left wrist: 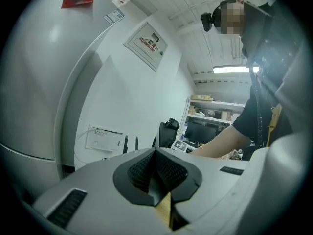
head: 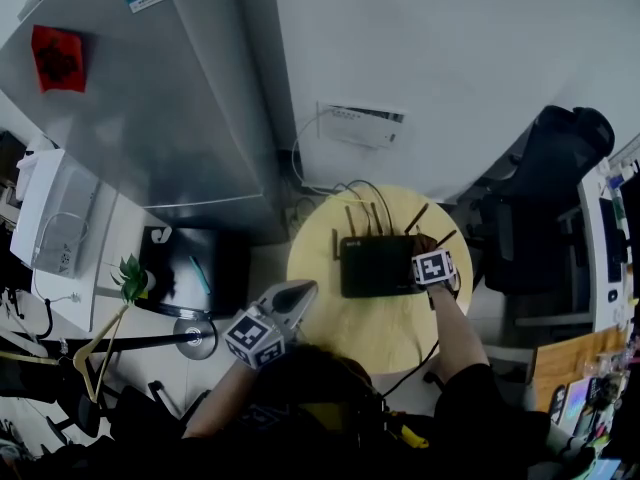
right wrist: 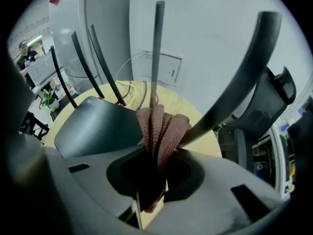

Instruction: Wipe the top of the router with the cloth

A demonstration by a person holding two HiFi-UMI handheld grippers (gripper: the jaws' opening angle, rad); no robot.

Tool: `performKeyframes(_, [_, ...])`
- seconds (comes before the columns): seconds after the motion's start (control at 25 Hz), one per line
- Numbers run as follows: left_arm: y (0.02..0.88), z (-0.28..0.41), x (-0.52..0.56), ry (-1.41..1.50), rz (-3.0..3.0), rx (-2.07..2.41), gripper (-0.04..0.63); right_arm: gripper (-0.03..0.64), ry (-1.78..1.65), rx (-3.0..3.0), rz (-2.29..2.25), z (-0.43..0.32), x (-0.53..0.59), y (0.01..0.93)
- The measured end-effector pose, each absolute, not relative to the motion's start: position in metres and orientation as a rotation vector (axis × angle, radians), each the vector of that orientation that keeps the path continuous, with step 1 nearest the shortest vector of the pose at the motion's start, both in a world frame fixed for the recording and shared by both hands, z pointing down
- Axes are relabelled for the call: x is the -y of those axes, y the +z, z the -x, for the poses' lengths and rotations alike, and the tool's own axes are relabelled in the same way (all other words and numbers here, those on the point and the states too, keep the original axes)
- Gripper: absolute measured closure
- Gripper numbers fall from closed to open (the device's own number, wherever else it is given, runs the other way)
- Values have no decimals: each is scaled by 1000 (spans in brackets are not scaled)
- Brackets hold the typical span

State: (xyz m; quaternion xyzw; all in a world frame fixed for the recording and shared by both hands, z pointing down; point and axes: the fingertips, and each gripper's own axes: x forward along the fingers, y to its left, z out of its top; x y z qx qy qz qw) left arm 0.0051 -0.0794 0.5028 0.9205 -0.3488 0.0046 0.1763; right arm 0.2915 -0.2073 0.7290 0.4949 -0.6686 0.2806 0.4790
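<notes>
My right gripper (right wrist: 154, 153) has its jaws clenched on the cloth (right wrist: 159, 126) at the right edge of the router (head: 375, 265), so I judge most of the top unwiped, while my left gripper (left wrist: 156, 173) sits pinched together, empty.

The left gripper (head: 306, 289), at the lower centre of the head view, has a smooth pale grey plastic shell, black ribbed pads (left wrist: 171, 170) and dark slotted vents (left wrist: 68, 207). The right gripper (right wrist: 155, 153) has a grey shell of the same shape. Each carries a cube of black-and-white square markers (head: 252, 338). The person wears a black short-sleeved top (head: 468, 386) and a small black head-mounted camera (left wrist: 209, 19).
</notes>
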Motion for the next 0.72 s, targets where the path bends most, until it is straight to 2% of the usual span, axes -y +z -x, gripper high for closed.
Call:
performKeyframes(0.36, [504, 6, 76, 4, -2601, 1013, 598, 551, 323, 1387, -1198, -308, 200, 697])
performKeyframes(0.72, [493, 19, 76, -60, -2599, 1033, 598, 551, 397, 1448, -1318, -303, 190, 676])
